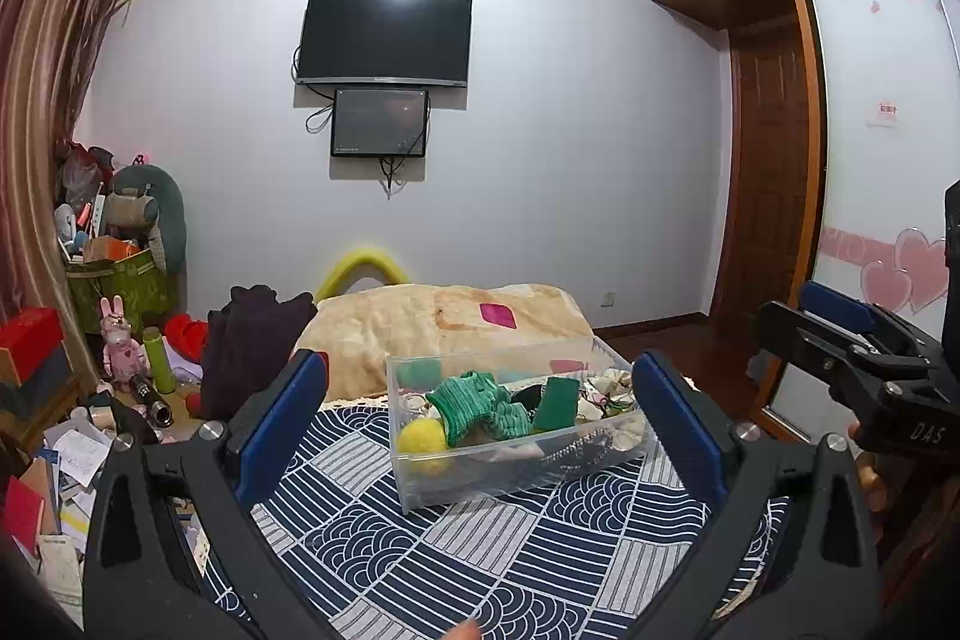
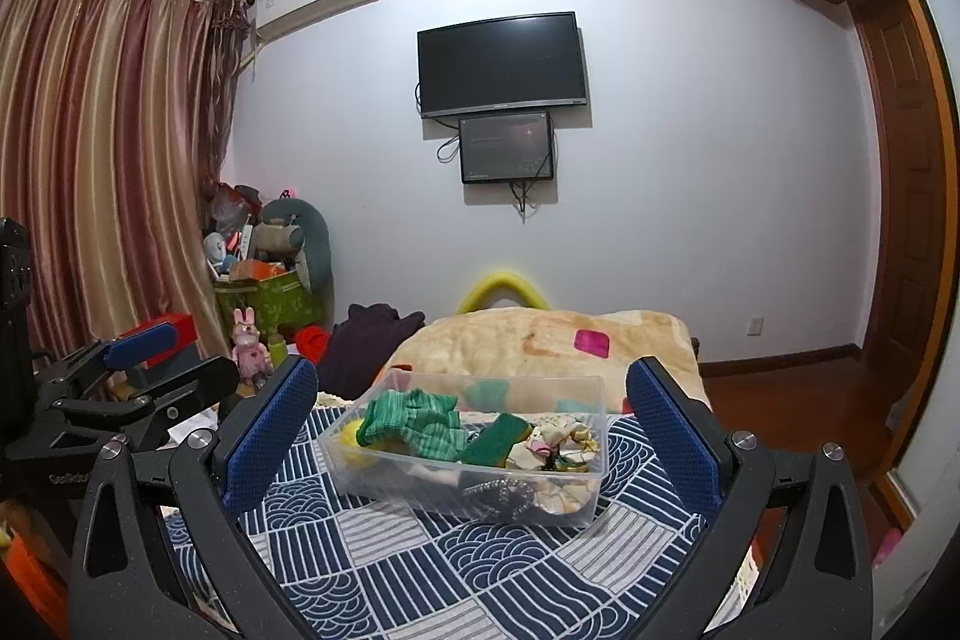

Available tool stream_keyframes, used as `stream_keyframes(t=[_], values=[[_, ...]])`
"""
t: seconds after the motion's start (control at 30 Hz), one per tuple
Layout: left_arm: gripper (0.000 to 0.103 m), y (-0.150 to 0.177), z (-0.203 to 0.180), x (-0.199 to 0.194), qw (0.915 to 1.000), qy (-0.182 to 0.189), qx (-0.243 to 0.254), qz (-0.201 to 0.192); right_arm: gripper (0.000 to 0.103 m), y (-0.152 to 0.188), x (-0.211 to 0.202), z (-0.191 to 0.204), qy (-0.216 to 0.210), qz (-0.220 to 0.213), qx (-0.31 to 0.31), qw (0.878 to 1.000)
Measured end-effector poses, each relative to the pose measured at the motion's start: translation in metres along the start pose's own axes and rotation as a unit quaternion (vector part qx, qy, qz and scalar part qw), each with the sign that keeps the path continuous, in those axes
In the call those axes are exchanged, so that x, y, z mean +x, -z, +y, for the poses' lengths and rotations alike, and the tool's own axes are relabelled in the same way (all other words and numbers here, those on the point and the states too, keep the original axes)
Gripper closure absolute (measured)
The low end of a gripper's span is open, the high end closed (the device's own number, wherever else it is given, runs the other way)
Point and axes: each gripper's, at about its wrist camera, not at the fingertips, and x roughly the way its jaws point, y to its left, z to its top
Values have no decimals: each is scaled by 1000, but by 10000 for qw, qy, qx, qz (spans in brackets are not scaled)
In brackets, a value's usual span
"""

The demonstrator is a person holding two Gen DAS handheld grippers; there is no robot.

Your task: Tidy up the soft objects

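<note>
Left wrist view: left gripper [image 1: 480, 424] spread wide, holding nothing, framing clear bin [image 1: 600, 451] on patterned blanket [image 1: 420, 550]. Green knit piece [image 1: 480, 406] and yellow ball [image 1: 423, 439] inside bin.

Right wrist view: right gripper [image 2: 474, 436] likewise spread, empty, short of bin [image 2: 384, 484]; green knit [image 2: 414, 421] heaped inside, blanket [image 2: 480, 580] beneath.
</note>
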Motion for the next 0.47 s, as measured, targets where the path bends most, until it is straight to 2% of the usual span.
stream_keyframes(t=[0.47], values=[[0, 0, 6, 2, 9998, -15, -159, 76, 0, 2, 3, -3, -25, 81, 83, 9999]])
